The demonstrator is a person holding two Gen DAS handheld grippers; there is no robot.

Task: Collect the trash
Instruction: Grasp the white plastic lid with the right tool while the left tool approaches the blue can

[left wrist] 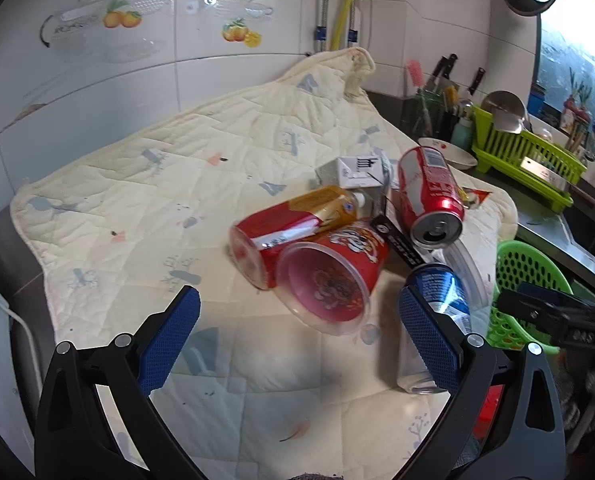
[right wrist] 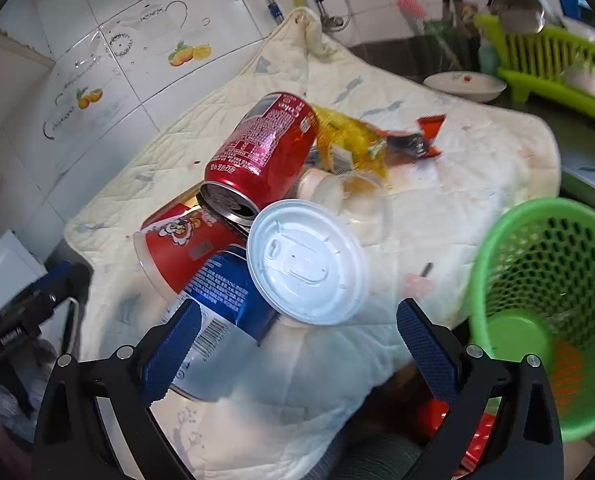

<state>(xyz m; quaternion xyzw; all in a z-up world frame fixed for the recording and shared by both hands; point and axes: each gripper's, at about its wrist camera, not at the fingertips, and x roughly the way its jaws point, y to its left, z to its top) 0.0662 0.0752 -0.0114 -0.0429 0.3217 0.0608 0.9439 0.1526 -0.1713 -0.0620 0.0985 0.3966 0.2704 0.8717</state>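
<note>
The trash lay heaped around the red cup (left wrist: 333, 264). Left of the cup and toward the tiled wall (left wrist: 97, 92), the quilted cloth (left wrist: 145, 184) was bare and open to a pass. Right of the cup, the blue can (left wrist: 443, 292), white lid (right wrist: 307, 262) and green basket (right wrist: 545, 300) crowded the way.

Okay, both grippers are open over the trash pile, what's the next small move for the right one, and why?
Probably ease the right gripper forward and close on the white plastic lid. Its jaws are open and empty, the lid lies on top of the blue can right ahead of them, and the green basket sits just to the right for a short drop.
</note>
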